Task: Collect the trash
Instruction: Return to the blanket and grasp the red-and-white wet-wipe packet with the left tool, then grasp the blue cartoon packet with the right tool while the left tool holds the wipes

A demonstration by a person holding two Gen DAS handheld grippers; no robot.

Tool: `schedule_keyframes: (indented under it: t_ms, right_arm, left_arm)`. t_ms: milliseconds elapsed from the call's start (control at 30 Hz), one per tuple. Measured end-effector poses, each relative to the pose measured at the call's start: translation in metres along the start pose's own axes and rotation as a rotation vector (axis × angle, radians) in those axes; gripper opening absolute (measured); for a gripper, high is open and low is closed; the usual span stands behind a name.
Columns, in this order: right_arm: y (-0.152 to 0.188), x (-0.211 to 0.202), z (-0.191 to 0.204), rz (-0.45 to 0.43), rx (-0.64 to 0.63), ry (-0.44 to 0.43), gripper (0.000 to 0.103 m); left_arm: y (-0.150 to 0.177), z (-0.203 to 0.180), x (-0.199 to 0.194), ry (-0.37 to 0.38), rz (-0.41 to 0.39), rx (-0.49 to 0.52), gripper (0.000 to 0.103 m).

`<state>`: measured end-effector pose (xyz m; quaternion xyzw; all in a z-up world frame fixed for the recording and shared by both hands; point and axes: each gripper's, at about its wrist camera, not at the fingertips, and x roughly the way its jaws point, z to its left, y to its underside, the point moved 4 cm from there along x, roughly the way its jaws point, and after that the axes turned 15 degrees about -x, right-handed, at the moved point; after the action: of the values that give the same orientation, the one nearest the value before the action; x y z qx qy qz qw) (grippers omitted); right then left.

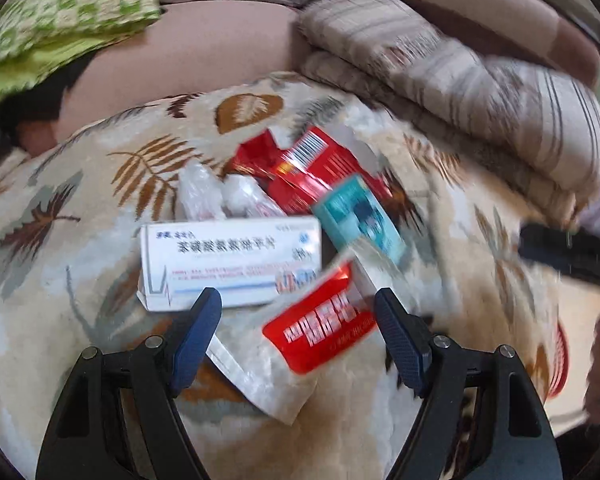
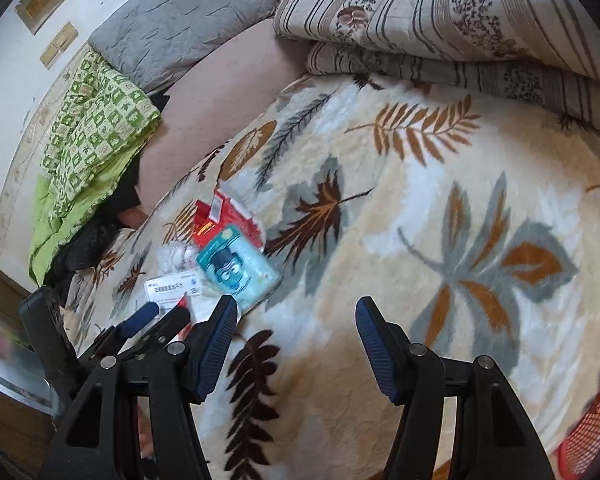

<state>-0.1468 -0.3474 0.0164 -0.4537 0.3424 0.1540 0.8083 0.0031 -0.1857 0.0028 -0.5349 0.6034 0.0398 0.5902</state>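
Note:
A pile of trash lies on a leaf-patterned blanket (image 1: 100, 184). It holds a white medicine box (image 1: 230, 262), a red and clear sachet (image 1: 320, 330), a teal packet (image 1: 360, 216), a torn red carton (image 1: 312, 168) and crumpled clear plastic (image 1: 220, 194). My left gripper (image 1: 298, 310) is open, its fingers on either side of the red sachet, just above it. My right gripper (image 2: 296, 320) is open and empty over the blanket, right of the pile. The teal packet (image 2: 236, 268), medicine box (image 2: 174, 286) and red carton (image 2: 224, 220) show at its left, with the left gripper (image 2: 162, 316) over them.
A folded striped quilt (image 2: 440, 20) lies at the back right. A green patterned cloth (image 2: 96, 132) and a grey pillow (image 2: 180, 24) lie at the back left. A red mesh basket (image 2: 592, 428) sits at the lower right edge.

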Motion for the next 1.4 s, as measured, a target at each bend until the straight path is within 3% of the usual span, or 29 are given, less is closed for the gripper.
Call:
schedule_keyframes:
  t_ms: [167,300,467,733,900,1033,1200,1400]
  right_arm:
    - [-0.003,-0.008,-0.012,-0.013,0.034,-0.016,0.066]
    - [-0.002,-0.012,-0.006,-0.016,0.006,-0.02,0.066]
    - [-0.001,-0.013,0.001,-0.019,-0.023,-0.032,0.066]
    - [-0.002,-0.007,0.01,-0.026,-0.046,-0.039,0.066]
    - [-0.002,-0.007,0.01,-0.036,-0.048,-0.039,0.066]
    - [-0.004,-0.008,0.008,-0.044,-0.068,-0.022,0.066]
    - [-0.008,0.014,0.022,-0.009,-0.154,-0.04,0.066]
    - [-0.016,0.065,0.054,0.072,-0.344,-0.013,0.066]
  left_arm:
    - [0.011,-0.014,0.002,-0.083,0.014,0.1,0.078]
    - [0.006,-0.014,0.013,-0.148,-0.016,0.074,0.077]
    - [0.012,-0.021,0.019,-0.228,-0.058,0.139,0.077]
    - [0.013,-0.031,0.017,-0.264,-0.084,0.165,0.056]
    - [-0.001,-0.025,-0.013,-0.145,-0.103,0.041,0.055]
    - [-0.018,-0.004,-0.045,-0.056,-0.196,-0.124,0.055]
    - [-0.027,0.024,-0.06,-0.1,-0.277,-0.263,0.056]
    - [-0.029,0.049,-0.059,-0.155,-0.28,-0.333,0.056]
